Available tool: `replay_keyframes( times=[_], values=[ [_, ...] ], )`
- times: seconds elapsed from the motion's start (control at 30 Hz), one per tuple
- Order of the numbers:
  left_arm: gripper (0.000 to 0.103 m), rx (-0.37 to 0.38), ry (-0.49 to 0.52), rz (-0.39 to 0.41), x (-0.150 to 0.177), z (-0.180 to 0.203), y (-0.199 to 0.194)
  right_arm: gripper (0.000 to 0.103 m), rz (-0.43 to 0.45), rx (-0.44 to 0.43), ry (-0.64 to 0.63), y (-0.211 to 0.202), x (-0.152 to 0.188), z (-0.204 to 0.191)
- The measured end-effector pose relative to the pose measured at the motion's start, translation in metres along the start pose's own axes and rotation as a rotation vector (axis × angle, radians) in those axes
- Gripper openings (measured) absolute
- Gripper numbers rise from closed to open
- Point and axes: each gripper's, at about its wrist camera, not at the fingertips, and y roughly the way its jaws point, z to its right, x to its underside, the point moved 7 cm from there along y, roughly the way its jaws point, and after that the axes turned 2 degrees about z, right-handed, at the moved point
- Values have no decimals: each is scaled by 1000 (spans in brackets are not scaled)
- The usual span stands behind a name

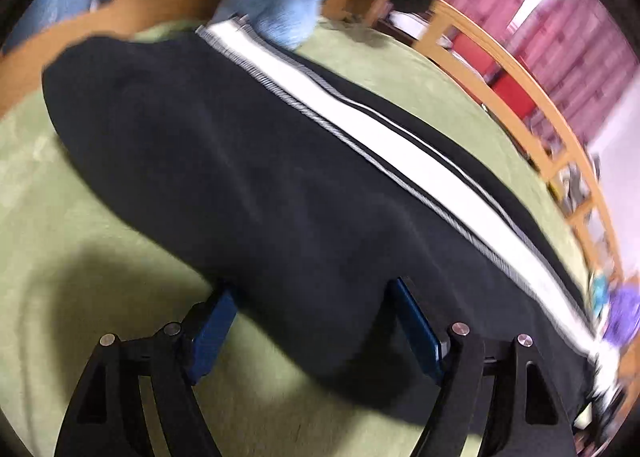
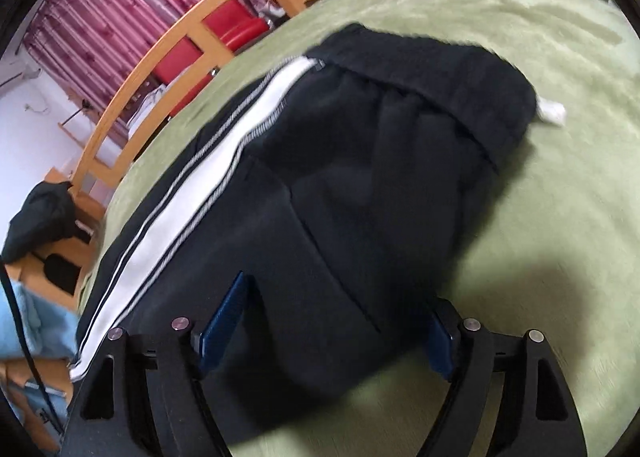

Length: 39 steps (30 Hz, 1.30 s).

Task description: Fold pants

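Each gripper point(image 1: 312, 317) point(image 2: 340, 317) has black cut-out finger arms, blue pads point(image 1: 416, 331) and silver round screws point(image 2: 471, 324).

One pair of black pants point(image 2: 340, 185) with one white side stripe point(image 2: 216, 161), one green bed cover point(image 2: 540, 217), two grippers, left gripper point(image 1: 316, 293), right gripper point(image 2: 340, 297), two fingers point(image 1: 212, 321) each.
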Motion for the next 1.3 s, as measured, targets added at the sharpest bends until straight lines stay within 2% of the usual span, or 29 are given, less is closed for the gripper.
replay_keyframes(
  times=[0.13, 0.2, 0.23, 0.27, 0.3, 0.33, 0.4, 0.57, 0.7, 0.8, 0.93, 1.0, 1.07, 1.13, 1.17, 1.2, 1.23, 1.27, 1.3],
  values=[
    [76, -9, -74, 36, -17, -5, 12, 79, 38, -7, 56, 18, -13, -6],
    [74, -25, -118, 54, -22, -6, 16, 66, 56, 19, 72, 20, -17, -5],
    [73, -39, -117, 57, -24, -4, 19, 53, 60, 35, 66, 21, -18, -7],
    [51, -58, -95, 69, -28, -1, 19, 32, 72, 45, 53, 19, -20, -7],
    [33, -79, -72, 89, -31, 0, 16, 27, 75, 29, 40, 18, -23, -9],
    [17, -68, -43, 96, -33, 2, 11, 22, 76, 1, 36, 12, -25, -11],
    [13, -37, -37, 101, -34, 5, -1, 18, 82, -31, 44, -2, -27, -13],
    [11, 16, -31, 115, -26, 9, -47, 15, 109, -43, 25, -47, -33, -17],
    [11, 38, -5, 92, 0, 14, -84, 15, 114, -21, 7, -97, -24, 2],
    [11, 89, 12, 45, 40, 11, -114, 15, 120, -1, 2, -143, -17, 34],
    [12, 140, 52, -9, 89, 12, -148, 15, 114, 57, 4, -209, 4, 96],
    [12, 145, 78, -46, 122, 9, -163, 15, 100, 86, 16, -234, 17, 127],
    [13, 123, 94, -67, 140, 2, -165, 20, 55, 108, 35, -247, 35, 157],
    [17, 90, 134, -110, 153, -6, -160, 29, -26, 132, 19, -243, 54, 177],
    [23, 80, 136, -139, 156, -11, -158, 33, -81, 144, 1, -238, 66, 183],
    [30, 68, 134, -165, 160, -15, -159, 34, -100, 153, -8, -237, 71, 184],
    [33, 60, 135, -179, 162, -20, -165, 37, -109, 166, -22, -238, 78, 185],
    [39, 61, 149, -170, 161, -23, -174, 45, -104, 187, -43, -244, 85, 184],
    [48, 54, 170, -158, 163, -24, -182, 48, -90, 207, -72, -252, 90, 181]
  ],
)
